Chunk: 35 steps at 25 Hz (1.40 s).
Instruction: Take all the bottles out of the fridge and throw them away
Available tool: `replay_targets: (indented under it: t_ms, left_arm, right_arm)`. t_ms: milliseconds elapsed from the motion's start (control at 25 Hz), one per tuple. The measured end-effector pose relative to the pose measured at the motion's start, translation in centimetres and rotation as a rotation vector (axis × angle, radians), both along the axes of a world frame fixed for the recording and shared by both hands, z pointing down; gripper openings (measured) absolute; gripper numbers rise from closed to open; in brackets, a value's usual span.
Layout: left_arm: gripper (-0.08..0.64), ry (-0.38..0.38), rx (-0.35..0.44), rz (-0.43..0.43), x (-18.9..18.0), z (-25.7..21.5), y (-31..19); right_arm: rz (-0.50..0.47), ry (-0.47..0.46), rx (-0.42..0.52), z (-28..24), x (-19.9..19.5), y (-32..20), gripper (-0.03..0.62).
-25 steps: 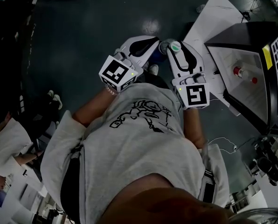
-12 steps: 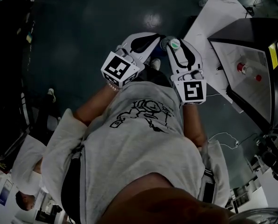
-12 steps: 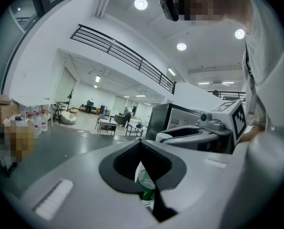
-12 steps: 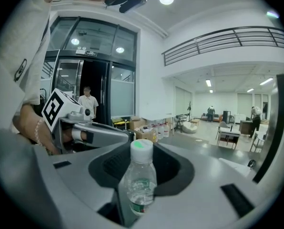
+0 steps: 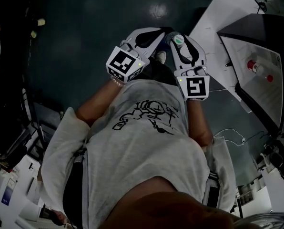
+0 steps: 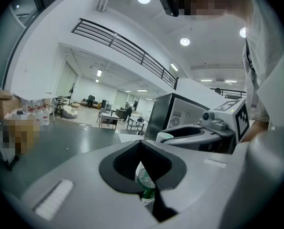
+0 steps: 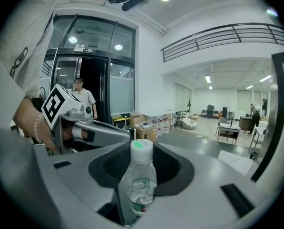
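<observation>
My right gripper (image 5: 179,46) (image 7: 141,202) is shut on a clear bottle (image 7: 141,175) with a green-topped white cap (image 5: 179,40), held upright in the air in front of the person's chest. Close beside it, my left gripper (image 5: 162,34) (image 6: 147,187) is shut on a second clear bottle (image 6: 146,182) with a green label, of which only a strip shows in the slit between the jaws. The black fridge (image 5: 256,27) stands at the right in the head view, its white inside open. In it lies a bottle with a red cap (image 5: 257,68).
A white board (image 5: 218,13) lies on the dark floor beside the fridge. Cables and gear (image 5: 275,156) sit at the lower right. The left gripper view shows tables and chairs (image 6: 111,119) far across the hall. A person (image 7: 82,99) stands at a doorway behind my left gripper.
Both grippers keep their bottles and have shifted together a little up the head view. The fridge has slid towards the right edge, and the people at the left have dropped out of view.
</observation>
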<state>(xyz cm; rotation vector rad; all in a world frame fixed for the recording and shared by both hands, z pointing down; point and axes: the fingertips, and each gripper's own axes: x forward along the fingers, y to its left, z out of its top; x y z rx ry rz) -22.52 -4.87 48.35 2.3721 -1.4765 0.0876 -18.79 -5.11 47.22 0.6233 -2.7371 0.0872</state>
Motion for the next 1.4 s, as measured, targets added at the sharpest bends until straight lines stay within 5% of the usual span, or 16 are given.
replay_targets:
  t_ms: [1400]
  left_arm:
    - [0.009,-0.004,-0.159,0.005,0.5,14.5,2.3]
  right_arm:
    - [0.015,0.069,-0.105,15.8,-0.4,3.6,0.147]
